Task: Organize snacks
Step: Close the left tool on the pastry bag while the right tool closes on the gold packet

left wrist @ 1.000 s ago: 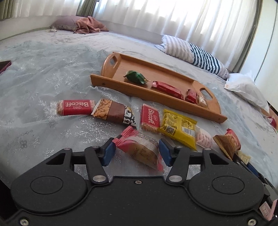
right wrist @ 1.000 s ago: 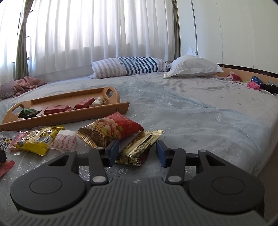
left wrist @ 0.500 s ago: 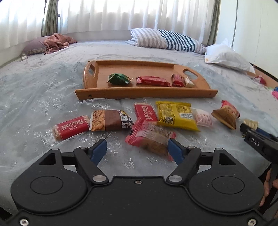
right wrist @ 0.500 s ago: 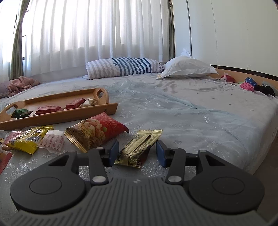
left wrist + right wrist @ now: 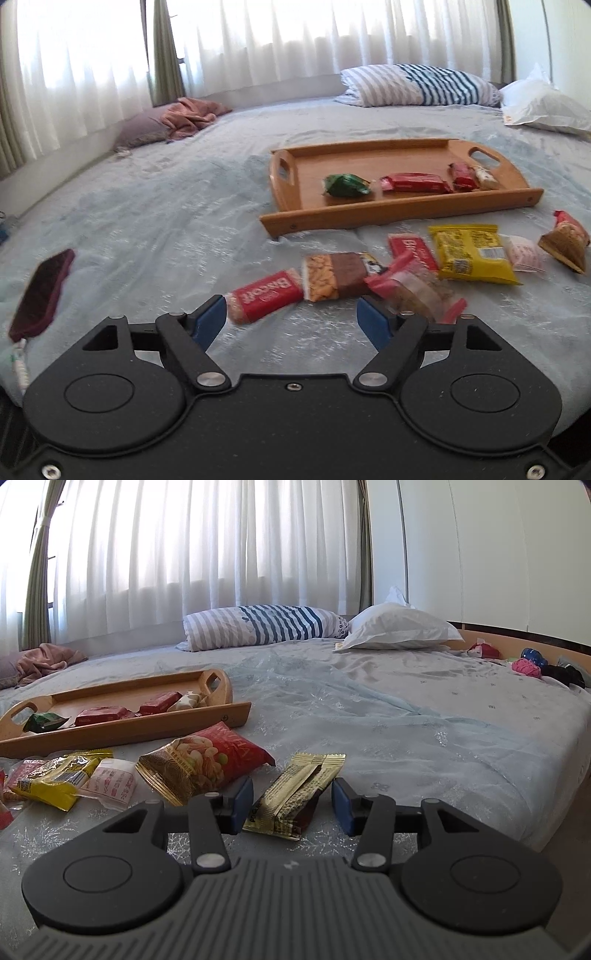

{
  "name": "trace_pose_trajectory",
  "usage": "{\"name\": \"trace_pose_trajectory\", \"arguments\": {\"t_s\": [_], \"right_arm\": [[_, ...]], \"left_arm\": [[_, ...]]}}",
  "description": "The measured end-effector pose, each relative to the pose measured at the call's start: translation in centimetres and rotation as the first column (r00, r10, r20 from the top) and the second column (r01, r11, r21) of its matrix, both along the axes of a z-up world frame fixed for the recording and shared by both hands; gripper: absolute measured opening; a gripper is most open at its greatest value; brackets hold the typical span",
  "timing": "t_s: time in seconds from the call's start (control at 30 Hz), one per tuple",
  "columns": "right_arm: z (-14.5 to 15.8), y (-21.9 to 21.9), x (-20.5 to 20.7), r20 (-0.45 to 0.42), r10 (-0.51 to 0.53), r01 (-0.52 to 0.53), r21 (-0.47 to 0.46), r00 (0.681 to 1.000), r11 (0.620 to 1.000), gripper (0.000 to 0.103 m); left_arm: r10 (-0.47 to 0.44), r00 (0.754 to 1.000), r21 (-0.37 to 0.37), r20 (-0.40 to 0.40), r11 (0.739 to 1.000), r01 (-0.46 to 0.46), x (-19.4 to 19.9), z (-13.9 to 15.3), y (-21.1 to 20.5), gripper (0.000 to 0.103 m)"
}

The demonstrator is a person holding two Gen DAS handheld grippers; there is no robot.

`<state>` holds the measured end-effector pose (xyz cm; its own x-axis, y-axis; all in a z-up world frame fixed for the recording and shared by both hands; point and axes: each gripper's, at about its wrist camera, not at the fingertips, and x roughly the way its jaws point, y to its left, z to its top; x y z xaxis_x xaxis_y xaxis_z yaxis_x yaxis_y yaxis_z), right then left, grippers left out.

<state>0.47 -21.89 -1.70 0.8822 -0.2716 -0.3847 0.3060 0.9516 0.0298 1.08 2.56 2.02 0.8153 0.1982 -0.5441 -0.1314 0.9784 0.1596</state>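
Left hand-held gripper (image 5: 291, 319): jaws spread wide, nothing between the blue pads, held low over the bed (image 5: 155, 221). Just ahead of it on the bedspread lies a red Biscoff pack (image 5: 264, 295); its near end sits close to the left pad. Touching that pack's far end is a chocolate-and-nut bar (image 5: 338, 275). A red-edged clear cookie pack (image 5: 413, 286) lies just beyond the right pad and is blurred. Further right: a second Biscoff pack (image 5: 412, 249), a yellow packet (image 5: 472, 253), a small white-pink packet (image 5: 526, 254) and a red-and-brown nut bag (image 5: 565, 243).

Wooden tray (image 5: 402, 216) rests on the bed beyond the loose snacks. Inside it, in a row: green wrapper (image 5: 345, 184), long red bar (image 5: 415, 182), short red bar (image 5: 461, 175), pale candy (image 5: 485, 177).

Right hand-held gripper (image 5: 291, 799): jaws open, not clamping. A gold-and-brown sachet (image 5: 299, 794) lies flat on the bed between the pads, with a gap visible on each side. The nut bag sits just left of it.

A dark red flat case (image 5: 40, 291) lies well apart at the left. Striped pillow (image 5: 258, 626) and white pillow (image 5: 399, 629) lie at the far side of the bed.
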Motion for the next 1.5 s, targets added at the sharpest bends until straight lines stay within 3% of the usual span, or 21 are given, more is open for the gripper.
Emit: {"name": "trace_pose_trajectory", "arguments": {"t_s": [0.07,0.13,0.23,0.4,0.5,0.6,0.63,0.8,0.87,1.07,1.2,1.33,1.43,1.5], "right_arm": [[0.1,-0.1,0.1,0.001,-0.006,0.006,0.012,1.000,1.000,0.054],[0.2,-0.3,0.0,0.006,-0.015,0.014,0.027,1.000,1.000,0.054],[0.3,-0.2,0.2,0.011,-0.028,0.027,0.026,1.000,0.999,0.054],[0.6,-0.3,0.5,0.000,-0.054,0.054,0.047,0.999,0.997,0.054],[0.9,-0.3,0.8,-0.006,-0.067,0.067,0.061,0.998,0.996,0.054],[1.0,-0.2,1.2,-0.024,-0.065,0.067,0.053,0.998,0.996,0.048],[1.0,-0.2,1.4,-0.035,-0.062,0.063,0.051,0.997,0.997,0.041],[0.8,-0.3,1.4,-0.052,-0.044,0.045,0.029,0.998,0.999,0.038],[0.8,-0.3,1.2,-0.047,-0.036,0.037,0.037,0.998,0.999,0.038],[0.8,0.3,0.9,-0.052,-0.040,0.041,0.010,0.998,0.999,0.040],[0.8,0.6,0.8,-0.048,-0.052,0.052,0.001,0.998,0.999,0.043],[0.8,0.9,0.6,-0.045,-0.059,0.059,-0.003,0.997,0.998,0.043],[0.7,1.1,0.5,-0.042,-0.061,0.061,-0.008,0.997,0.998,0.050],[0.7,1.1,0.5,-0.044,-0.061,0.061,-0.006,0.997,0.998,0.055]], "left_arm": [[-0.021,1.000,-0.040,0.016,0.999,0.022,-0.1,0.7,-0.1,0.076],[-0.085,0.996,-0.150,0.011,0.985,0.085,-0.1,1.2,-0.6,0.075],[-0.128,0.992,-0.248,0.004,0.961,0.125,0.7,1.1,-1.9,0.058],[-0.064,0.998,-0.258,-0.002,0.964,0.062,2.3,-0.3,-3.7,0.044],[-0.077,0.997,-0.291,-0.004,0.954,0.073,2.5,-0.8,-3.9,0.034],[-0.154,0.988,-0.246,-0.010,0.958,0.147,2.4,-0.6,-4.3,0.031],[-0.186,0.982,-0.244,-0.016,0.954,0.176,2.3,-0.4,-4.2,0.030],[-0.317,0.948,-0.275,-0.012,0.913,0.301,2.2,0.0,-2.3,0.033],[-0.278,0.960,-0.262,-0.011,0.928,0.266,2.1,-0.2,-1.9,0.044],[-0.236,0.971,-0.280,-0.036,0.935,0.217,2.2,-1.1,-3.0,0.056],[-0.148,0.988,-0.285,-0.031,0.949,0.134,2.3,-1.7,-3.6,0.067],[-0.092,0.995,-0.321,-0.026,0.944,0.079,2.6,-1.9,-3.4,0.063],[-0.088,0.996,-0.348,-0.023,0.935,0.074,2.6,-1.7,-3.1,0.038],[-0.073,0.997,-0.346,-0.029,0.936,0.059,2.7,-1.6,-3.1,0.036]]}}
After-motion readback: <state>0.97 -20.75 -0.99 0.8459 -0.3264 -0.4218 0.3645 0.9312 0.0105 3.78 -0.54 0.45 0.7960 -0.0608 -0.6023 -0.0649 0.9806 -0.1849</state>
